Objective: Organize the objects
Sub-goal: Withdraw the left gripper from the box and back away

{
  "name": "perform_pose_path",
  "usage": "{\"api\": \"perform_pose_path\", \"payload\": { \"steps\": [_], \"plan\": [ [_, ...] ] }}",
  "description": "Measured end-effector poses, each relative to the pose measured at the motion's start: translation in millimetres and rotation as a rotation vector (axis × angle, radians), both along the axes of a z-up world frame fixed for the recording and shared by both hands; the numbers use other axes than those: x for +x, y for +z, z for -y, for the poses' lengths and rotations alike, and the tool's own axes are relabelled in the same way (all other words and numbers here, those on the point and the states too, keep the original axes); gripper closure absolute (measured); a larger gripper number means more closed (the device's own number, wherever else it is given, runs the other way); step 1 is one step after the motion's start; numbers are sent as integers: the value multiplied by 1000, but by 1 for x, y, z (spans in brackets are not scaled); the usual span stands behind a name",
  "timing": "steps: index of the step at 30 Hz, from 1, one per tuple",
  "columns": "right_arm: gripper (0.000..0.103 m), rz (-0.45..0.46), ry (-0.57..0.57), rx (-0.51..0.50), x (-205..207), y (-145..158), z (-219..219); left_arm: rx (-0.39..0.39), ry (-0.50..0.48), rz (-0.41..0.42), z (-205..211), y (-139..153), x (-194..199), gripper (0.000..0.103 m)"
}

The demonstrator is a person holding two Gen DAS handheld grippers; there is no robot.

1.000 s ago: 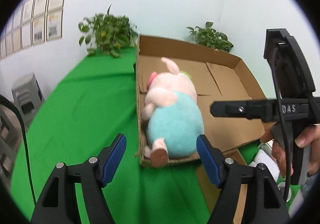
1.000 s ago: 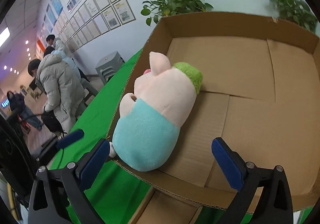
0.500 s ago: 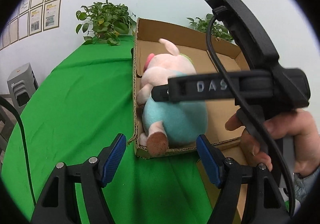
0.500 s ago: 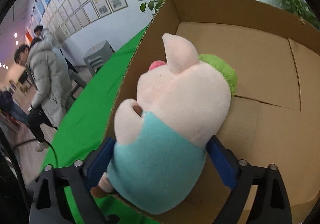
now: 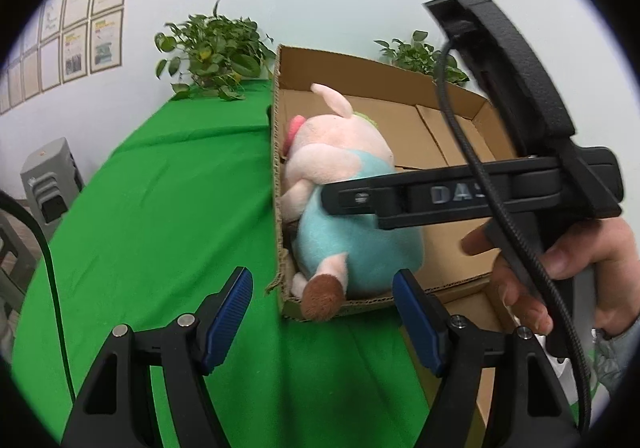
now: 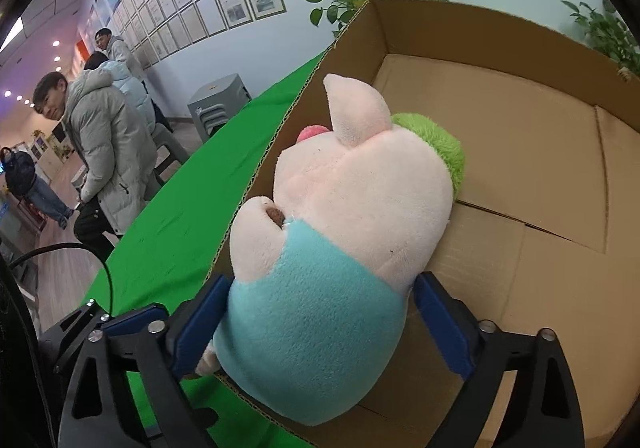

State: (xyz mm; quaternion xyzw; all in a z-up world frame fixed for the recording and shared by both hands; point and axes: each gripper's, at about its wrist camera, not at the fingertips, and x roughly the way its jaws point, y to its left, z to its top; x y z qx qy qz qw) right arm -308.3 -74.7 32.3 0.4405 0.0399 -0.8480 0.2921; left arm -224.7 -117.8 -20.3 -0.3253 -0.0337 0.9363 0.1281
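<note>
A plush pig [image 5: 360, 256] with a pink head, teal body and green tuft lies in the near left corner of an open cardboard box [image 5: 452, 144]. In the right wrist view the pig [image 6: 352, 200] fills the middle. My right gripper [image 6: 316, 328] straddles its teal body, and the jaws are opening with the blue pads close along its sides. A hand [image 5: 568, 268] holds that gripper's black frame [image 5: 500, 192] across the pig. My left gripper [image 5: 322, 312] hovers open over the green cloth just in front of the box, with nothing between its fingers.
Green cloth [image 5: 160, 208] covers the table left of the box. Potted plants [image 5: 212, 48] stand at the far edge against the wall. More cardboard [image 5: 472, 304] lies at the lower right. Grey stacked stools [image 5: 48, 176] and several people [image 6: 104, 144] are off to the left.
My right gripper came forward and down into the box until its fingers flank the pig. In the left wrist view its frame swung in from the right. My left gripper stayed put.
</note>
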Motion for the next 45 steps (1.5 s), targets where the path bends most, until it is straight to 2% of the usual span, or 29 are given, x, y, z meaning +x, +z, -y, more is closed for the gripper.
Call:
{"api": "perform_pose_path", "payload": {
  "steps": [1, 4, 7, 11, 14, 19, 22, 25, 27, 29, 30, 31, 32, 35, 36, 37, 38, 39, 40, 41, 45],
  "plan": [
    [0, -23, -12, 6, 6, 3, -4, -10, 11, -6, 1, 1, 3, 30],
    [1, -123, -76, -7, 34, 29, -24, -30, 48, -45, 6, 10, 23, 30],
    [0, -199, -165, -8, 80, 52, -57, -37, 96, -94, 9, 20, 43, 23],
    [0, -268, -252, -33, 155, 72, -109, -34, 150, -155, 3, 32, 79, 22],
    [0, -285, -305, -39, 209, 71, -149, -33, 147, -169, -5, 36, 95, 22],
    [0, -284, -375, -36, 263, 58, -202, -15, 151, -154, -25, 38, 121, 22],
    [1, -281, -360, -57, 294, 55, -225, 10, 146, -150, -38, 39, 136, 22],
    [1, -321, -337, -42, 317, 54, -237, 10, 158, -168, -49, 40, 150, 22],
    [15, -321, -332, -67, 333, 55, -248, -5, 156, -165, -56, 40, 154, 25],
    [48, -334, -345, -37, 342, 52, -252, -15, 136, -142, -62, 39, 155, 51],
    [56, -330, -344, -28, 339, 51, -252, -6, 116, -121, -64, 38, 153, 86],
    [75, -313, -340, -31, 341, 49, -254, 14, 85, -82, -65, 35, 150, 100],
    [89, -298, -341, -31, 336, 46, -255, 24, 76, -65, -66, 34, 149, 101],
    [91, -298, -354, -15, 328, 37, -255, -14, 81, -92, -71, 34, 153, 100],
    [91, -295, -358, -14, 323, 35, -253, -36, 91, -103, -74, 35, 155, 93],
    [89, -295, -363, -11, 321, 34, -254, -56, 105, -107, -76, 35, 155, 62],
    [79, -297, -371, -5, 319, 32, -254, -71, 114, -115, -77, 35, 156, 42],
    [66, -288, -372, 4, 315, 31, -254, -68, 119, -134, -77, 35, 158, 16],
    [27, -277, -361, 2, 310, 30, -253, -55, 125, -157, -75, 36, 162, 15],
    [0, -271, -354, -15, 307, 29, -254, -45, 128, -166, -73, 36, 163, 15],
    [1, -287, -362, -13, 302, 27, -255, -32, 119, -124, -68, 31, 153, 15]
  ]
}}
